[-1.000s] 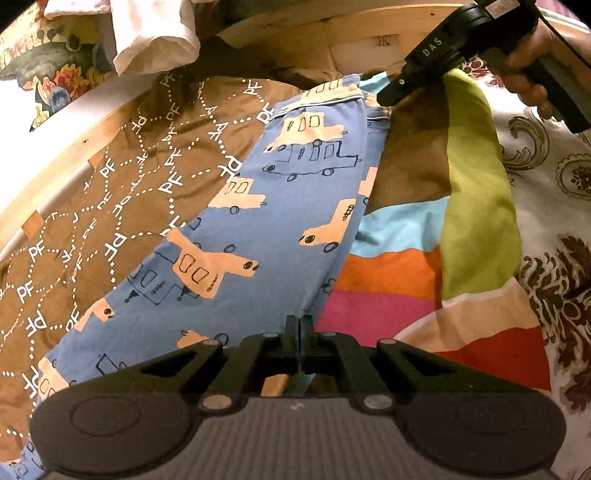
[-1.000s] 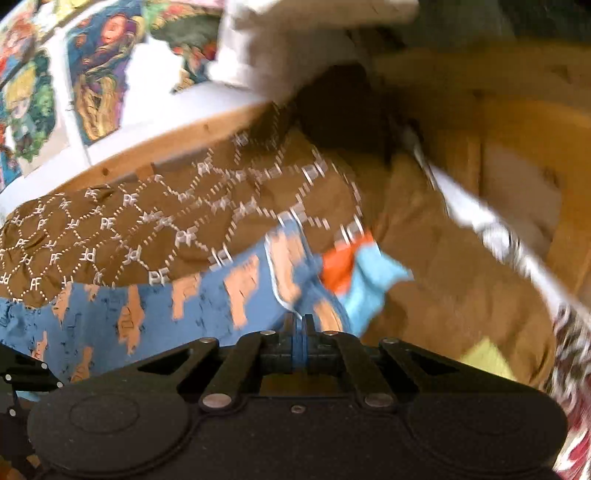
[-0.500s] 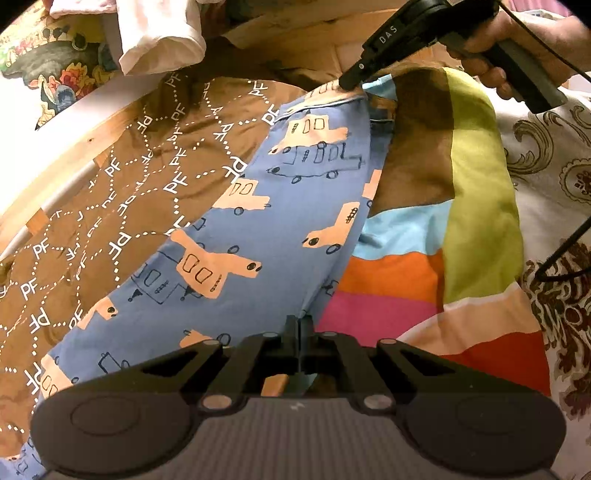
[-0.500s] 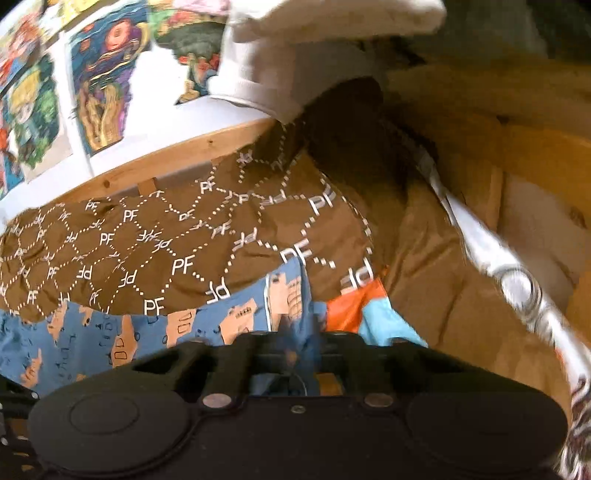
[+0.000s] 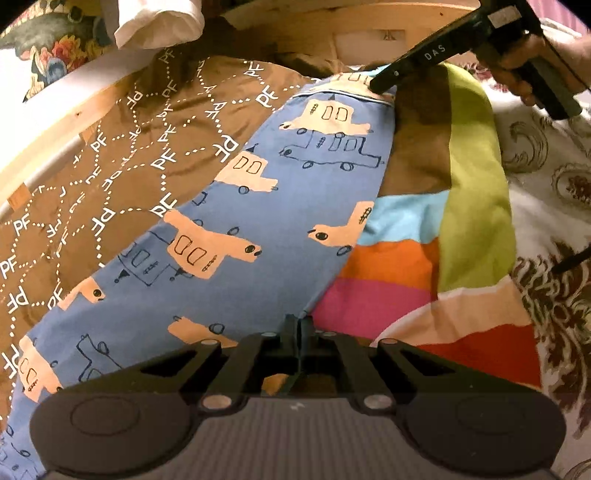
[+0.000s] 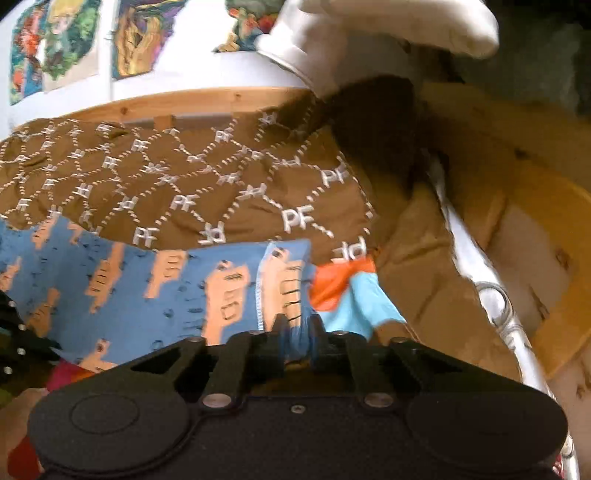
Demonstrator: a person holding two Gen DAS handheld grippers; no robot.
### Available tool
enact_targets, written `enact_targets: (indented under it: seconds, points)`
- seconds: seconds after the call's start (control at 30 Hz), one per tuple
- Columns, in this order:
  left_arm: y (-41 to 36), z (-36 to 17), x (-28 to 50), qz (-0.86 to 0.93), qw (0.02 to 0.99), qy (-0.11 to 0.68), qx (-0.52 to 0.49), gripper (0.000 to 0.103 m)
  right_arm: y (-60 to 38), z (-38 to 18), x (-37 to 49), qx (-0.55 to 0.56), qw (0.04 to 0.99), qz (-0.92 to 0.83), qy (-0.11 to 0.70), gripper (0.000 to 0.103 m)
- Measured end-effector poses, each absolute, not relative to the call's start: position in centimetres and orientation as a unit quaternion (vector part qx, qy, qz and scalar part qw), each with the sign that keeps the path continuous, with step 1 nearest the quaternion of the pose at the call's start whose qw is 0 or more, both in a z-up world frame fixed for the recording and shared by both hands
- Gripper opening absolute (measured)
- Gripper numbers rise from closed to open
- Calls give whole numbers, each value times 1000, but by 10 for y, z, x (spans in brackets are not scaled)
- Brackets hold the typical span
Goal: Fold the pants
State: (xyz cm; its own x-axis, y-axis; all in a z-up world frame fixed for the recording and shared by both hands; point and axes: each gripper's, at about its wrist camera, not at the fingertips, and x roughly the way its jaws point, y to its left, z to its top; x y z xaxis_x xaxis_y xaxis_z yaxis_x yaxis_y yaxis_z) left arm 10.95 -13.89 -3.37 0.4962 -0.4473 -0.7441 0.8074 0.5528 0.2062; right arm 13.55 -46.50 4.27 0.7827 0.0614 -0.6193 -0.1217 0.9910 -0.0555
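The blue pants (image 5: 258, 229) with peach car prints lie stretched across the bed; they also show in the right wrist view (image 6: 147, 291). My left gripper (image 5: 298, 325) is shut on the pants' near edge. My right gripper (image 6: 297, 325) has its fingers a little apart with blue cloth of the pants' far end between them. In the left wrist view the right gripper (image 5: 384, 83) rests its tip on the far end of the pants.
A brown "PF" patterned cover (image 5: 122, 173) lies left of the pants. A striped multicolour cloth (image 5: 424, 266) lies right of them on a floral sheet (image 5: 554, 177). A wooden bed frame (image 6: 517, 236) and white cloth (image 6: 369, 33) bound the far side.
The right gripper came down onto the far end of the pants and its fingers parted around the cloth. The left gripper stayed shut on the near edge.
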Motion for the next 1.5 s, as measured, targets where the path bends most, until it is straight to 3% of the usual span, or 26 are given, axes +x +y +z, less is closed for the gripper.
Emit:
enact_targets:
  seconds: [0.07, 0.1, 0.2, 0.33, 0.47, 0.6, 0.63, 0.73, 0.77, 0.8, 0.87, 1.0, 1.07, 1.27, 1.37, 1.4, 1.43, 1.47, 1.5]
  points:
    - [-134, -26, 112, -390, 818, 328, 266, 27, -466, 50, 136, -57, 949, 51, 307, 29]
    - [-132, -22, 112, -391, 818, 330, 261, 32, -463, 56, 138, -70, 952, 63, 293, 34]
    - [-123, -9, 117, -389, 817, 344, 252, 37, -451, 68, 149, -91, 950, 115, 275, 35]
    - [-102, -2, 137, -348, 819, 398, 222, 62, -430, 56, 176, -78, 922, 188, 330, 35]
    - [-77, -20, 161, -301, 811, 458, 204, 65, -438, 24, 193, -91, 906, 180, 372, 31]
    - [-57, -25, 162, -301, 799, 484, 193, 72, -435, 19, 185, -157, 899, 201, 357, 33]
    - [-55, -20, 161, -301, 792, 492, 201, 71, -437, 20, 180, -162, 898, 203, 355, 36]
    - [-44, 8, 160, -310, 776, 497, 233, 71, -435, 32, 170, -162, 900, 207, 349, 63]
    - [-38, 18, 159, -307, 783, 487, 235, 73, -432, 36, 164, -171, 902, 203, 340, 80]
    - [-31, 30, 164, -298, 794, 474, 234, 74, -427, 39, 157, -181, 904, 203, 329, 86]
    - [-18, 47, 178, -267, 827, 439, 228, 78, -416, 46, 153, -191, 901, 223, 319, 86]
    - [1, 58, 232, -195, 884, 379, 193, 73, -383, 55, 173, -211, 878, 281, 324, 86]
    - [10, 53, 262, -190, 886, 392, 161, 57, -364, 52, 191, -200, 854, 320, 359, 84]
    - [21, 29, 295, -237, 846, 457, 137, 54, -306, 44, 240, -175, 824, 386, 376, 74]
    - [23, 21, 302, -231, 841, 471, 131, 39, -277, 37, 267, -188, 814, 408, 367, 74]
    - [24, 20, 305, -228, 840, 477, 121, 35, -269, 32, 275, -194, 810, 413, 368, 71]
    - [24, 19, 308, -224, 840, 480, 115, 19, -266, 29, 281, -195, 808, 416, 370, 68]
    - [23, 18, 313, -219, 842, 480, 113, 10, -261, 25, 287, -197, 804, 418, 374, 58]
    - [23, 16, 314, -215, 843, 479, 115, 9, -257, 21, 292, -201, 801, 418, 379, 43]
